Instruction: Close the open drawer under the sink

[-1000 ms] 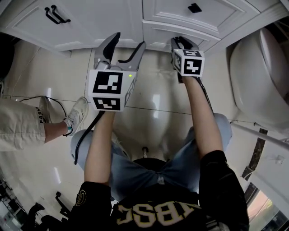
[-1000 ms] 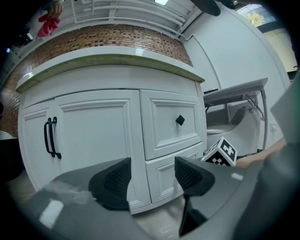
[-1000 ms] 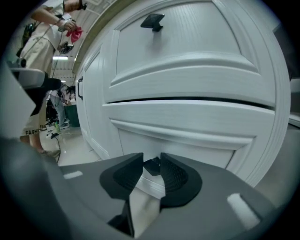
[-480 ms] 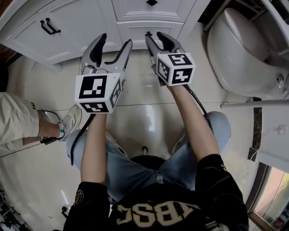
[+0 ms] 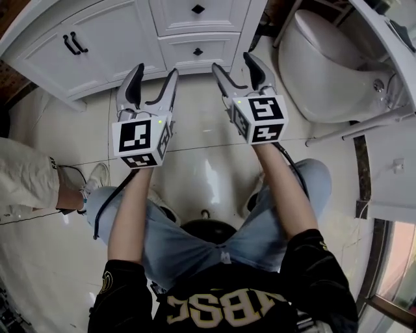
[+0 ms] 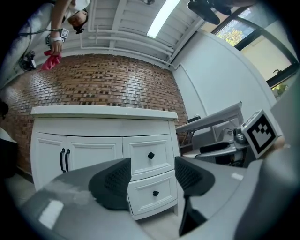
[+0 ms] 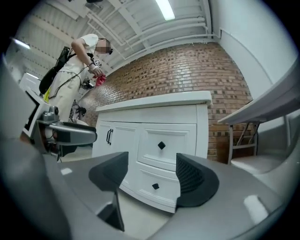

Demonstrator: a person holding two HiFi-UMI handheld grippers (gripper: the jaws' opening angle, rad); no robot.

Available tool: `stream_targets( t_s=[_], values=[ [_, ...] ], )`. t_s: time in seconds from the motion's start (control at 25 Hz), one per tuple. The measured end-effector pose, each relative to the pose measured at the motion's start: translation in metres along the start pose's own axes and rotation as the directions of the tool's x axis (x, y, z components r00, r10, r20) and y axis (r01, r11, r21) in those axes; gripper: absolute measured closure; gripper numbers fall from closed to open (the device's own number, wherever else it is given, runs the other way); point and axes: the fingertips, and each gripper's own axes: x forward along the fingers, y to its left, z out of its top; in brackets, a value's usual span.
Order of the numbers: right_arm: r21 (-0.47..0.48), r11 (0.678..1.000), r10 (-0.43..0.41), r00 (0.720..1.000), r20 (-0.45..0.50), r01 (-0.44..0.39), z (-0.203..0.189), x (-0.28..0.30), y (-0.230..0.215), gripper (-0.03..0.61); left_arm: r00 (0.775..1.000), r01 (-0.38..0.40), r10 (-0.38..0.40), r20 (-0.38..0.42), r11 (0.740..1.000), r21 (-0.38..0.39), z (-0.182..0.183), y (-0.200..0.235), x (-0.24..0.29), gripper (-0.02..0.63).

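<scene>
The white vanity (image 5: pixel 117 39) stands ahead of me with two stacked drawers. The lower drawer (image 5: pixel 197 51) and the upper drawer (image 5: pixel 198 9) both sit flush with the cabinet front, each with a small black knob. My left gripper (image 5: pixel 154 75) is open and empty, a short way back from the cabinet over the tiled floor. My right gripper (image 5: pixel 233 65) is beside it; its jaws are opening with nothing between them. Both gripper views look level at the lower drawer (image 6: pixel 154 193) (image 7: pixel 155 186) past the wide-apart pads (image 6: pixel 115 180) (image 7: pixel 190 178).
A white toilet (image 5: pixel 325 65) stands at the right with a grey rail (image 5: pixel 357 127) in front of it. Another person's leg and shoe (image 5: pixel 39 185) are at the left. The vanity's double doors (image 5: pixel 71 43) have black handles. A brick wall (image 6: pixel 93 84) is behind.
Both grippers have drawn back from the cabinet and risen. The right gripper, shut near the lower drawer front a second ago, now has its jaws wide apart. More of the vanity shows.
</scene>
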Motion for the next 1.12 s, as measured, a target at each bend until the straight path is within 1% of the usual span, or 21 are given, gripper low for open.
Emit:
stream_targets(
  t_s=[0.12,0.2,0.32,0.4,0.6,0.88,1.0,1.12],
  values=[
    [-0.008,0.999,-0.043,0.999,0.018,0.043,0.008,-0.024,-0.009,0.241,1.0,0.007,-0.007,-0.003,1.0,-0.019,-0.005,-0.007,-0.012,0.317],
    [-0.018,0.998,-0.06,0.998,0.021,0.06,0.011,-0.036,-0.013,0.238,1.0,0.023,-0.023,-0.012,0.999,-0.03,-0.011,-0.014,-0.017,0.293],
    [-0.076,0.995,-0.064,0.998,-0.03,0.061,0.003,-0.052,-0.01,0.238,0.999,0.049,-0.049,-0.018,0.999,-0.022,-0.011,-0.019,-0.019,0.267],
    [-0.099,0.993,-0.066,0.996,-0.057,0.06,-0.004,-0.055,-0.006,0.239,0.999,0.042,-0.043,-0.014,0.999,-0.018,-0.006,-0.016,-0.02,0.264],
    [-0.126,0.99,-0.061,0.998,-0.003,0.06,0.007,-0.049,-0.001,0.239,1.0,0.017,-0.018,-0.005,1.0,-0.019,-0.003,-0.013,-0.018,0.264],
    [0.001,0.998,-0.065,0.998,-0.002,0.065,0.006,-0.046,-0.013,0.239,0.999,0.026,-0.026,-0.031,1.0,0.003,-0.01,-0.018,-0.011,0.264],
    [0.029,0.997,-0.069,0.998,0.001,0.069,0.007,-0.047,-0.017,0.239,0.999,0.025,-0.025,-0.033,1.0,0.001,-0.011,-0.017,-0.011,0.264],
    [0.034,0.997,-0.072,0.997,0.001,0.072,0.007,-0.048,-0.018,0.239,0.999,0.024,-0.024,-0.032,1.0,0.0,-0.011,-0.017,-0.01,0.264]
  ],
)
